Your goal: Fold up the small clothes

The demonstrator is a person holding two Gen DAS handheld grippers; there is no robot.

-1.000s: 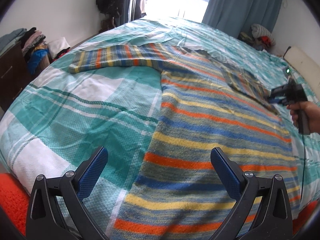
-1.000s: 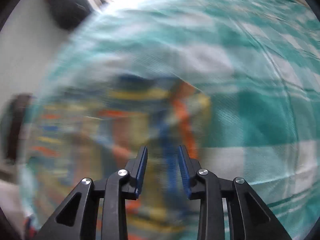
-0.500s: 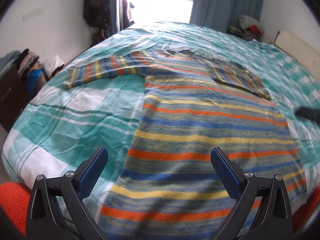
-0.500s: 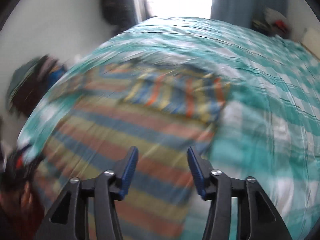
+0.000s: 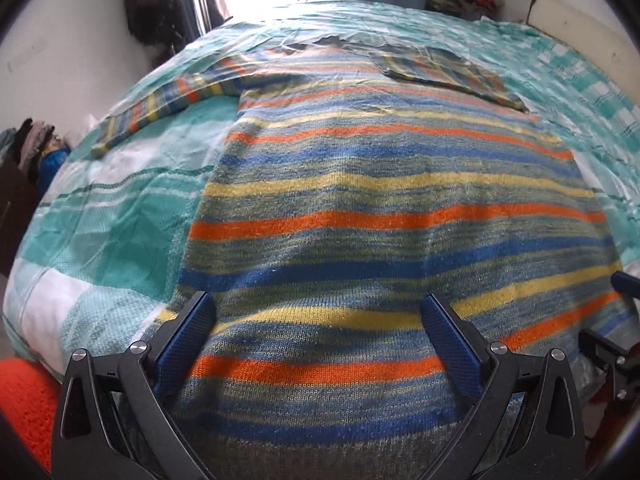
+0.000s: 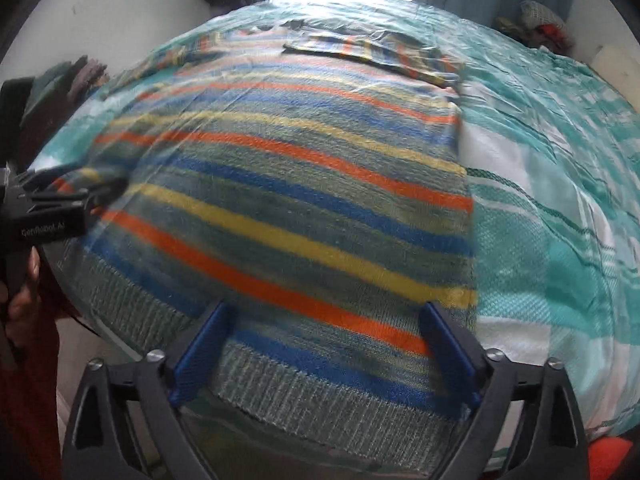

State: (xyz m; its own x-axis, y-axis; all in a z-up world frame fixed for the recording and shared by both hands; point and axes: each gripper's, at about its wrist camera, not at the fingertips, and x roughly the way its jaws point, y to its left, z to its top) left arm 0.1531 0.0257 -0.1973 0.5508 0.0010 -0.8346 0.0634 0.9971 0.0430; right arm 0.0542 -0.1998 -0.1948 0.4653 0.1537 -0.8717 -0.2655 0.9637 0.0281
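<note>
A striped knit sweater (image 5: 380,184) in blue, orange, yellow and grey-green lies flat on the bed, hem toward me. Its left sleeve (image 5: 160,108) stretches out to the left. Its right sleeve (image 5: 448,72) is folded in across the chest; it also shows in the right wrist view (image 6: 372,52). My left gripper (image 5: 318,340) is open, low over the hem's left part. My right gripper (image 6: 324,348) is open over the ribbed hem (image 6: 320,392) near the sweater's right edge. The left gripper shows at the left edge of the right wrist view (image 6: 52,208).
The bed has a teal and white checked cover (image 5: 120,216), also in the right wrist view (image 6: 560,200). A pile of clothes (image 5: 32,148) sits on a dresser at left. A curtain and bright doorway stand behind the bed. Something orange (image 5: 24,400) lies below the bed edge.
The right gripper swung back from the folded sleeve to the hem and opened wide. The left gripper moved right and closer, from beside the sweater's left edge to over the hem.
</note>
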